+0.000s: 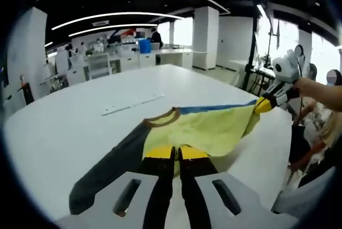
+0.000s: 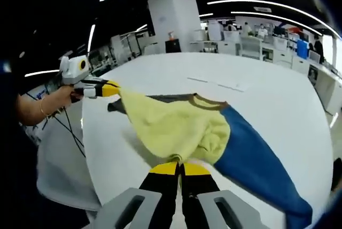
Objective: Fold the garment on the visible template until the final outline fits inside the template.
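The garment (image 1: 208, 127) is a yellow sweatshirt with a brown collar (image 1: 160, 117), a dark grey sleeve (image 1: 109, 167) and a blue sleeve (image 2: 256, 159). It is held up off the white table (image 1: 80, 111), stretched between both grippers. My left gripper (image 1: 176, 154) is shut on its yellow hem near me. In the left gripper view my right gripper (image 1: 264, 103) comes in from the right, pinching the far corner. In the right gripper view my right gripper (image 2: 179, 167) is shut on bunched yellow fabric (image 2: 171, 124), and the left gripper (image 2: 109, 89) grips the other corner.
Thin pale marks (image 1: 133, 104) lie on the table beyond the garment, also seen as strips (image 2: 219, 83) in the right gripper view. The table's edge (image 2: 88, 149) drops to the floor with cables. Office desks, chairs (image 1: 99, 64) and white pillars (image 1: 206, 36) stand behind.
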The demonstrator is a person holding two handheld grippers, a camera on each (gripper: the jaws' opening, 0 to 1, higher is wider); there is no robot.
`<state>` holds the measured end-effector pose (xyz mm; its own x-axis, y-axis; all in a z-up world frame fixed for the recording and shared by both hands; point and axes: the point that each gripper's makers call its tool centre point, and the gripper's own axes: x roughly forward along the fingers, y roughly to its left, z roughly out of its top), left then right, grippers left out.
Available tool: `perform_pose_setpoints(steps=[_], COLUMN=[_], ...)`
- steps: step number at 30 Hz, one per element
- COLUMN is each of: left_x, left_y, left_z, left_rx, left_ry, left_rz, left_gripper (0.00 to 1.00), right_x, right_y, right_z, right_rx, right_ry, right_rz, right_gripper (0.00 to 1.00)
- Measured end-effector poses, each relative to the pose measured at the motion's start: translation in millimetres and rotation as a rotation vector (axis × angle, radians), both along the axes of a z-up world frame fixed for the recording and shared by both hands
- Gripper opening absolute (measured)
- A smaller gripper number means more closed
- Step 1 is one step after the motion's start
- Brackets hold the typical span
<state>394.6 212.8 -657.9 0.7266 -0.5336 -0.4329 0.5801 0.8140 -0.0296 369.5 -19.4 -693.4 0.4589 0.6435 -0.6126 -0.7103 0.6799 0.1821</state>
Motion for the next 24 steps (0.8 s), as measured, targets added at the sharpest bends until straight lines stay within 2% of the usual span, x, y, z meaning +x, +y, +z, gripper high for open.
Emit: perform_pose_setpoints(steps=[6,16,24], left_x=[-16.8,-46.2,-70.9], left_y=[9,18,29], left_z=[5.8,18.4,9.2], left_rx=[0.002,-0.033,-0.03], left_ry=[0.01,0.022,0.065], left_rz=[0.005,0.025,0.034], left_gripper=[0.0,0.0,0.0], right_x=[-8,-29,-53], right_y=[-5,-8,-11], right_z=[3.8,12.7,10.9], right_rx=[0.006,-0.006,-0.04], right_ry=[0.01,0.004,0.027], right_rz=[0.004,0.036,0.073], right_gripper=[0.0,0.0,0.0])
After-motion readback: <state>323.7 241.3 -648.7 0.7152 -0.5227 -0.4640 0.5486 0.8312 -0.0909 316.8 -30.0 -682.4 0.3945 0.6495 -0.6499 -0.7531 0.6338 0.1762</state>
